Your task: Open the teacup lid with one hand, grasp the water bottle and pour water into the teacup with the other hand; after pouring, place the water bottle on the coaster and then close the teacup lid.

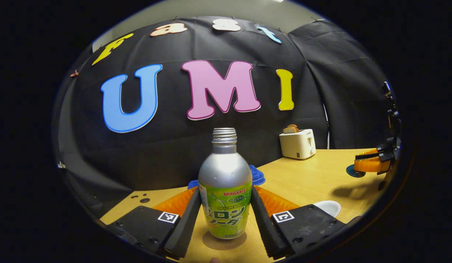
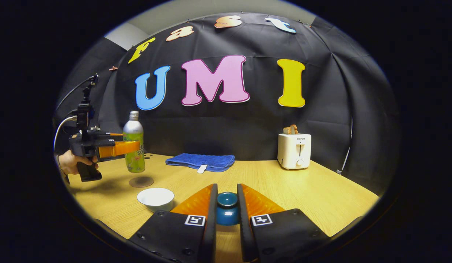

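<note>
A white toaster with slices of bread sticking out of its slots stands upright on the wooden table, ahead and to the right of the right hand-held gripper, close to the back wall. A folded blue towel lies flat on the table ahead and slightly to its left, well apart from the toaster.

Your wooden counter carries a folded blue towel and a white toaster along the back, with a brown coaster just beside a white teacup.
</note>
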`<state>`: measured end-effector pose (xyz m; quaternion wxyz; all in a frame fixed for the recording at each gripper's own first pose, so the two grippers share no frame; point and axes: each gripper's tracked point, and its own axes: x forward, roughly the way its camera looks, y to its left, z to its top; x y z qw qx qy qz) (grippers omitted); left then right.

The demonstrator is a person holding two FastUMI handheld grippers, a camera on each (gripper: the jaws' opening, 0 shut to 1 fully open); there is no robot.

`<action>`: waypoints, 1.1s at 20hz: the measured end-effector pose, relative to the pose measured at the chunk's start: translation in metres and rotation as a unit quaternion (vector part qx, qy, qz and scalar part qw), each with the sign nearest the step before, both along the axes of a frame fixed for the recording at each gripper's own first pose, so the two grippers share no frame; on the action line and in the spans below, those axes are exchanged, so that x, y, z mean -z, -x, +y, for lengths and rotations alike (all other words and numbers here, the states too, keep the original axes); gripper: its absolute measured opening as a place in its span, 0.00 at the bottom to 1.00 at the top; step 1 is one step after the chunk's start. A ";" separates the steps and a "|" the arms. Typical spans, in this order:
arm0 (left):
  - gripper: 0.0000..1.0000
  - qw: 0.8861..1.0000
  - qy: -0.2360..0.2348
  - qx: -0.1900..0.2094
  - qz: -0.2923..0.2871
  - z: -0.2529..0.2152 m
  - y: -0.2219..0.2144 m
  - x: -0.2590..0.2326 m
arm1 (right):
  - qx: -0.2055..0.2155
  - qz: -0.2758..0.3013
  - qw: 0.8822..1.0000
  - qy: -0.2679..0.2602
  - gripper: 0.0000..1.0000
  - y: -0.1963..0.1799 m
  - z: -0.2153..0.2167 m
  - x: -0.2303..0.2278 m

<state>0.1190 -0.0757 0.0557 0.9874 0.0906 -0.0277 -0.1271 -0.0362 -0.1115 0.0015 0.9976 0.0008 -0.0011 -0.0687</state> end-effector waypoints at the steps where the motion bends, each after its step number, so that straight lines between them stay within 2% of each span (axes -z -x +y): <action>1: 0.78 1.000 0.005 -0.004 0.005 0.004 -0.004 0.006 | 0.000 0.000 1.000 0.000 0.31 0.000 0.000 0.000; 9: 0.79 0.998 0.048 -0.015 0.035 0.023 -0.018 0.034 | 0.001 0.000 1.000 0.000 0.31 0.000 0.000 0.000; 17: 0.80 0.996 0.067 -0.033 0.043 0.034 -0.022 0.047 | 0.001 -0.001 1.000 0.000 0.31 0.000 0.000 0.000; 21: 0.83 0.996 0.063 -0.038 0.048 0.035 -0.020 0.048 | 0.001 -0.001 1.000 0.000 0.31 0.000 0.000 0.000; 22: 0.87 0.996 0.064 -0.040 0.048 0.037 -0.018 0.046 | 0.001 -0.001 1.000 0.000 0.31 0.000 0.000 -0.001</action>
